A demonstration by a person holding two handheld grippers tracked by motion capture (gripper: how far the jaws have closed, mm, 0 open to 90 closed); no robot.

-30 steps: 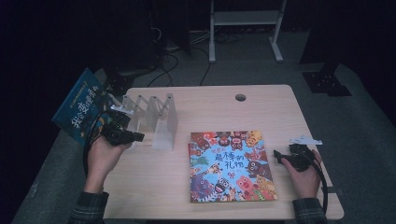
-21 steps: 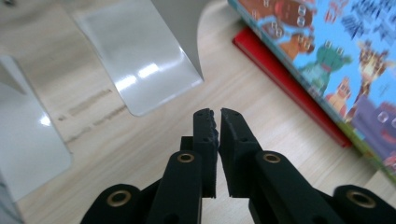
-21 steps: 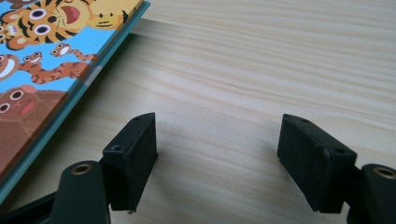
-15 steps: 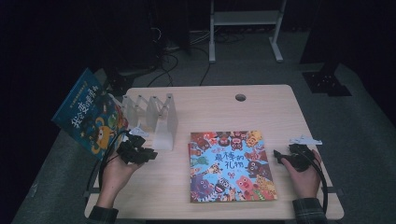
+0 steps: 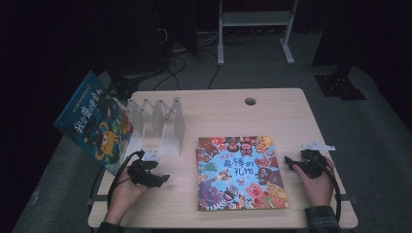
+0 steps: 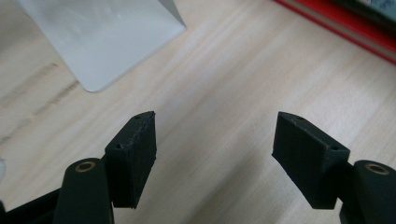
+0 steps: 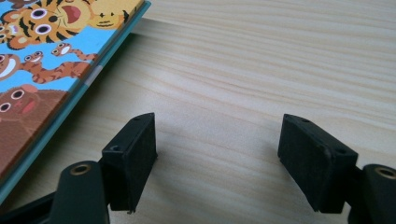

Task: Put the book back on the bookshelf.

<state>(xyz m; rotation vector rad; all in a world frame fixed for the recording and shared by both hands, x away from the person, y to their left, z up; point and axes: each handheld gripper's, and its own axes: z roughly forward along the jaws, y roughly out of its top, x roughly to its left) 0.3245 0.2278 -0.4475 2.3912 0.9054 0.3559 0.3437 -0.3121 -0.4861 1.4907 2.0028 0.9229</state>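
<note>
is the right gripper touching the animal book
Apart. In the right gripper view, bare wood shows between the right gripper and the animal book edge.

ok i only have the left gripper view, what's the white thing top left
observer: an end panel of the white rack; a blue book leans at its left end, tilted out past the table edge
operator: and the red strip top right
observer: the edge of a picture book that lies flat at mid table, cover up
operator: where's the other hand
observer: just right of that book, the right hand-held gripper low over the table, open, nothing between its jaws
</note>
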